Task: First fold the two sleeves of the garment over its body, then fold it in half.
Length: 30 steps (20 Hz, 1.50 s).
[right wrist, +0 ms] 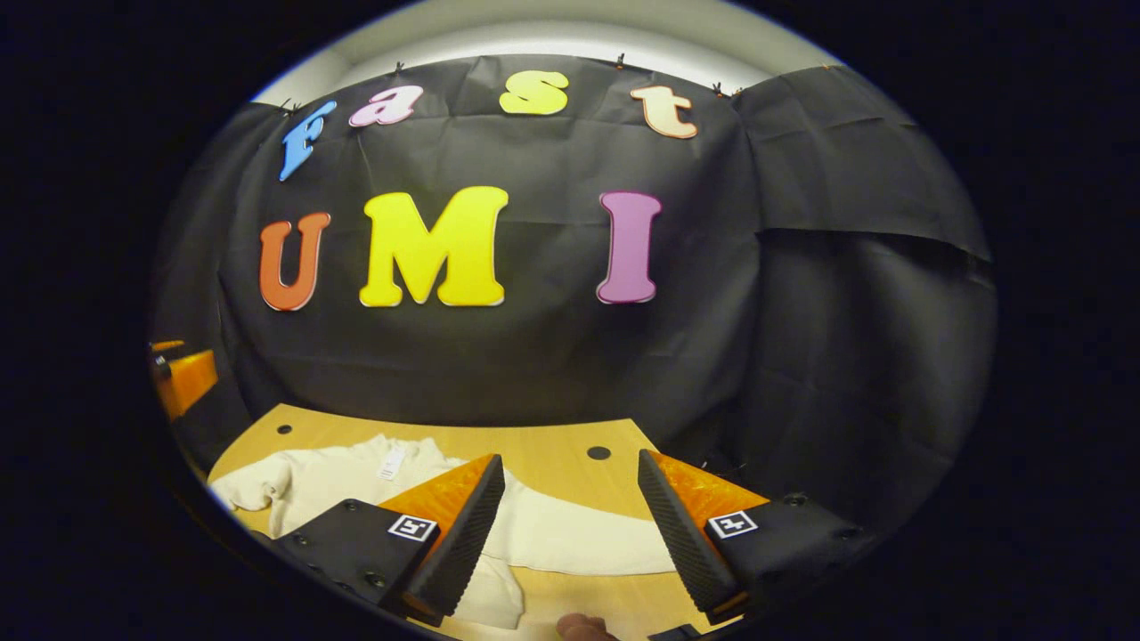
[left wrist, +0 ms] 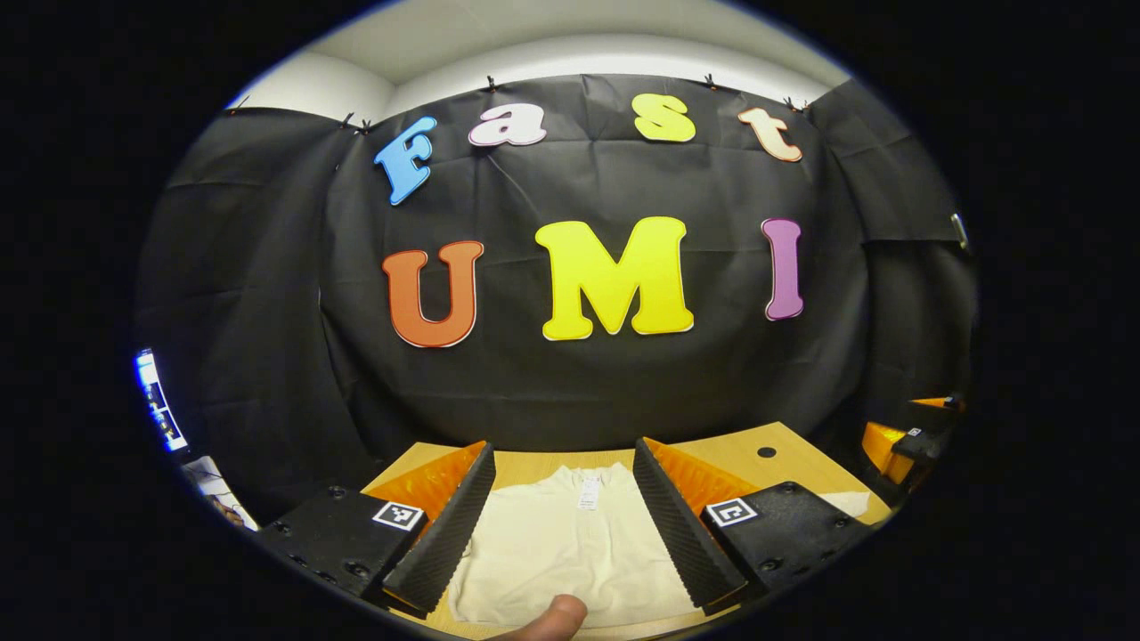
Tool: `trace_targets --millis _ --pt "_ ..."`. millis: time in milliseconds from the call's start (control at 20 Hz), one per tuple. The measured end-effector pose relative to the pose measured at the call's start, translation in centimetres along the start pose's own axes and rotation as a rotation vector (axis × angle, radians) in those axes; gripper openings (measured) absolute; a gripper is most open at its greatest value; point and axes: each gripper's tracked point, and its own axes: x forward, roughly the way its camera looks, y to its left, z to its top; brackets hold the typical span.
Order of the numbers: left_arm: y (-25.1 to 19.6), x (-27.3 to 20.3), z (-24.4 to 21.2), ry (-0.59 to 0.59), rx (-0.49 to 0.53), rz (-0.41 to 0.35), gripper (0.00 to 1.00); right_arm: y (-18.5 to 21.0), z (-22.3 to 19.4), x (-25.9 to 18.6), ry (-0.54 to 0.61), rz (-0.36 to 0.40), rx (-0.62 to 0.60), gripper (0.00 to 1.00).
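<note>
Lying flat on the wooden counter [left wrist: 784, 463] is a cream shirt [left wrist: 570, 552], its neck label [left wrist: 589, 491] pointing away toward the black cloth wall. In the left gripper view the left tongs [left wrist: 563, 516] hover above it with their two fingers spread wide apart, gripping nothing; the body of the shirt shows in the gap between them, at about 6 o'clock of that view. A fingertip [left wrist: 557, 616] of the person's hand pokes in at the very bottom edge, just below the shirt's near hem. Off at 4 o'clock, near the counter's far corner, part of the other tool [left wrist: 904, 441] peeks in, too little of it to tell more.

In the right gripper view the right tongs [right wrist: 570, 525] are likewise held wide apart and empty. Here the shirt [right wrist: 570, 539] sits from 6 o'clock round to 8 o'clock, with one sleeve [right wrist: 258, 485] bunched up at the 8 o'clock side and the neck label [right wrist: 390, 463] just beside the collar. One long cream edge runs across under the gap between the fingers, and bare counter [right wrist: 534, 445] lies beyond it, with two small dark holes [right wrist: 598, 452] in the wood toward the wall. Another fingertip [right wrist: 583, 626] shows at the bottom edge
</note>
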Motion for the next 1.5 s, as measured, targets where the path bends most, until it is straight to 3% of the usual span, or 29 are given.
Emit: trace_targets --millis 300,550,1100,1300,1450,1500 --pt "-2.7 -0.9 0.6 -0.010 0.022 0.025 0.99 -6.3 -9.3 3.9 0.180 -0.025 -0.052 0.94" --pt "-4.2 -1.9 0.9 -0.011 0.037 0.064 0.99 -12.0 -16.8 7.2 0.366 -0.071 -0.019 0.94" --pt "-3.5 -4.5 1.9 -0.043 0.065 0.174 0.99 -20.4 -26.3 12.9 0.694 -0.204 0.168 0.94" --pt "-1.5 -5.0 0.7 -0.008 0.051 0.211 0.98 -21.3 -28.3 13.7 0.800 -0.227 0.244 0.94" --pt "-0.1 -5.2 0.1 0.020 0.095 0.231 0.99 -21.1 -28.6 13.7 0.858 -0.220 0.291 0.94" --pt "0.2 -5.1 0.5 0.012 0.110 0.228 0.99 -21.2 -28.6 13.9 0.879 -0.227 0.310 0.89"
